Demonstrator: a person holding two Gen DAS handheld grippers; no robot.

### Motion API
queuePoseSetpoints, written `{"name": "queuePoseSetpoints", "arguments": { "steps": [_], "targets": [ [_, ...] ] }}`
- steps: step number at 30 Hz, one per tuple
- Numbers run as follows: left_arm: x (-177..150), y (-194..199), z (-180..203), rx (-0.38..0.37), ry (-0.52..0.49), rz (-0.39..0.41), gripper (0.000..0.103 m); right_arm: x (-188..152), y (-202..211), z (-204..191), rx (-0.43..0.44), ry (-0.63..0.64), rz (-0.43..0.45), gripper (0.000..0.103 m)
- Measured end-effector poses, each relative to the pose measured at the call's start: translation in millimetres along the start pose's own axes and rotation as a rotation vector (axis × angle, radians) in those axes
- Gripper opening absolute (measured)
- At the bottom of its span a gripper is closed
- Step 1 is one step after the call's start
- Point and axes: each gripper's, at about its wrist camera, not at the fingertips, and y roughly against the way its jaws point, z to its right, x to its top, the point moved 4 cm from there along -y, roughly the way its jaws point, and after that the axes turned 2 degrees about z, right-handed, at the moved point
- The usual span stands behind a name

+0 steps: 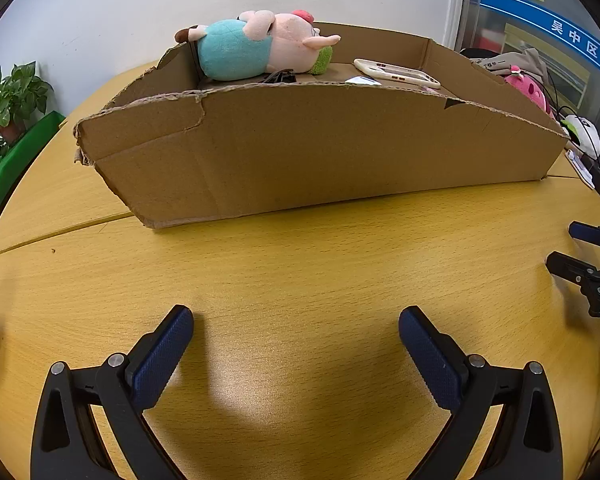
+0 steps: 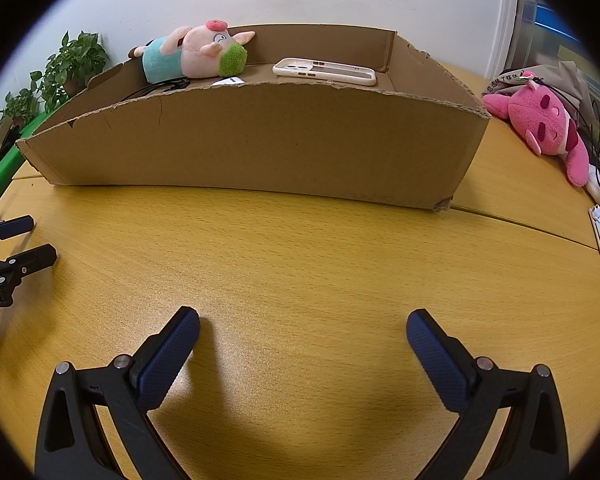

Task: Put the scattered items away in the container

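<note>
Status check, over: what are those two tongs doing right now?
Left tongs and right tongs open, empty, over table. Pig toy and phone case in box. Nothing blocking.

Both wrist views low, facing cardboard box (image 1: pixel 300 152)

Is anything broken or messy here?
Yes. The cardboard box has a ragged, torn top edge and a chewed-up corner. A pink plush toy lies outside it on the table, tangled among black cables, not tidied away.
</note>
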Motion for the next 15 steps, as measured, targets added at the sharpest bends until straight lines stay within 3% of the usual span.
{"name": "queuePoseSetpoints", "arguments": {
  "steps": [15],
  "targets": [
    [-0.7,0.5,0.6,0.001,0.001,0.000,0.103,-0.3,-1.7,-0.3,-0.001,-0.001,-0.001,0.103]
  ]
}}
